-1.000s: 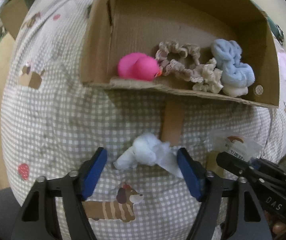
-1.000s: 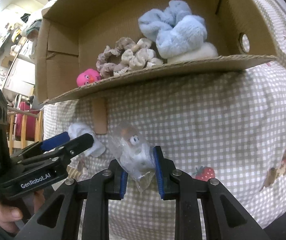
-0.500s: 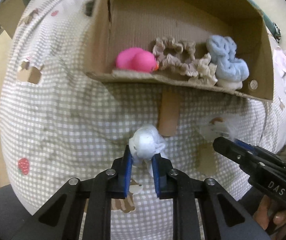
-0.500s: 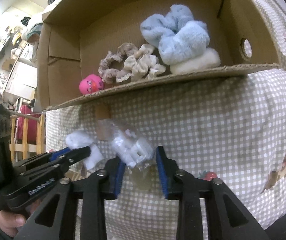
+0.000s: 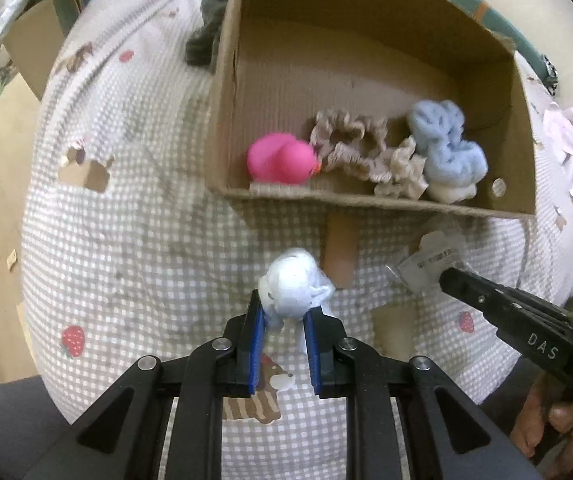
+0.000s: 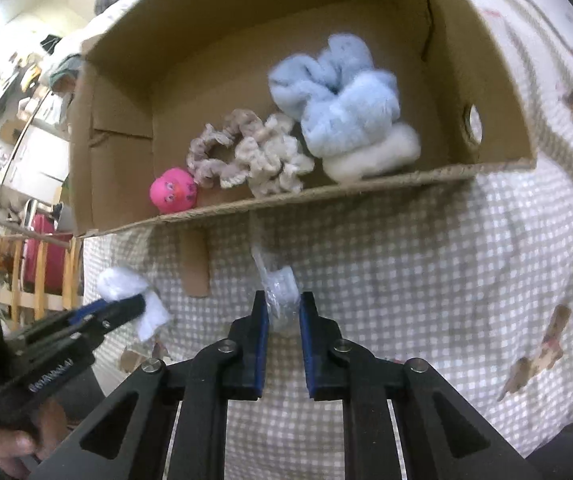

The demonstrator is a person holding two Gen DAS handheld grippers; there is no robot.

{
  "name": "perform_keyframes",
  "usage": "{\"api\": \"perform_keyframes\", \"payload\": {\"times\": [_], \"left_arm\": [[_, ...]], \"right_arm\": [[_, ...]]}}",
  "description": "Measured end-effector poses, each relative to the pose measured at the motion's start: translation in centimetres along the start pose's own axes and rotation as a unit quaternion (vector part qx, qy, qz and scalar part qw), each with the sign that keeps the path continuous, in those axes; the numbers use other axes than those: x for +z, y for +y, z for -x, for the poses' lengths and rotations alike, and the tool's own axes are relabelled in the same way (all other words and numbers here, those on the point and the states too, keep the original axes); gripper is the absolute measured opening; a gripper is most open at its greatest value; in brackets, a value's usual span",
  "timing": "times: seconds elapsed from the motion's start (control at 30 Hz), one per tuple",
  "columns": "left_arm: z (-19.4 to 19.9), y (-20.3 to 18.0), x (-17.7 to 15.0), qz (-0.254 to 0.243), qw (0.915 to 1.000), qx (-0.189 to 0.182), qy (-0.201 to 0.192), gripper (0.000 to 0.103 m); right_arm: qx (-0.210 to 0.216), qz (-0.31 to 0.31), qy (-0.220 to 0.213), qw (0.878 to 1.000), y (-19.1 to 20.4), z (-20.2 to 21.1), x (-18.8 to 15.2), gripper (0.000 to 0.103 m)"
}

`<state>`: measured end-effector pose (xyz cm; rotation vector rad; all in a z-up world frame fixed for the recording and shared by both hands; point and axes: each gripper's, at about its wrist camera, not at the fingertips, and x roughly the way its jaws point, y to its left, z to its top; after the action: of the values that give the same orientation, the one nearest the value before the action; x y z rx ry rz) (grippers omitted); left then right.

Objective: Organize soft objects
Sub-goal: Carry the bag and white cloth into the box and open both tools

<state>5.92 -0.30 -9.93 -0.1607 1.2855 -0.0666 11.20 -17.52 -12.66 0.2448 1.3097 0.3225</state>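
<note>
Currently the left tool [image 5: 284,316] is pinching a white fluffy wad [image 5: 292,284], the right tool [image 6: 282,314] a clear plastic packet [image 6: 280,294]. Both holds are looking shallow; either item is risking slipping short of the cardboard box [image 5: 366,200].

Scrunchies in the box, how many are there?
4 that I can see: a brownish scrunchie beside the pink toy, a cream scrunchie right of it, a blue scrunchie, and a white scrunchie beneath. More could hide.

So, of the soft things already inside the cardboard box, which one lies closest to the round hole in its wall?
The white fluffy scrunchie, lying under the light blue scrunchie. It sits next to the round hole; the beige scrunchies and the pink toy lie farther away.
</note>
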Motion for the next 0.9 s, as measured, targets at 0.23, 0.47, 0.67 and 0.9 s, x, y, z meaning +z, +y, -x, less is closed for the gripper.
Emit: {"api": "perform_keyframes", "payload": {"times": [0.23,0.47,0.67,0.9], "left_arm": [[3.7,1.9,-0.2,0.021,0.9992,-0.008,-0.034,0.017],[7.0,3.0,-0.3,0.029,0.9966,-0.009,-0.076,0.017],[8.9,2.9,-0.6,0.02,0.994,-0.003,-0.107,0.017],[10.9,1.9,1.9,-0.007,0.9909,0.003,-0.134,0.017]], "right_arm": [[0.05,-0.026,-0.035,0.998,-1.4,3.0,-0.3,0.016],[0.099,-0.023,-0.065,0.993,-0.7,6.9,-1.4,0.015],[0.128,-0.002,-0.102,0.986,0.2,11.2,-2.4,0.015],[0.133,0.01,-0.133,0.982,1.2,14.2,-1.0,0.015]]}}
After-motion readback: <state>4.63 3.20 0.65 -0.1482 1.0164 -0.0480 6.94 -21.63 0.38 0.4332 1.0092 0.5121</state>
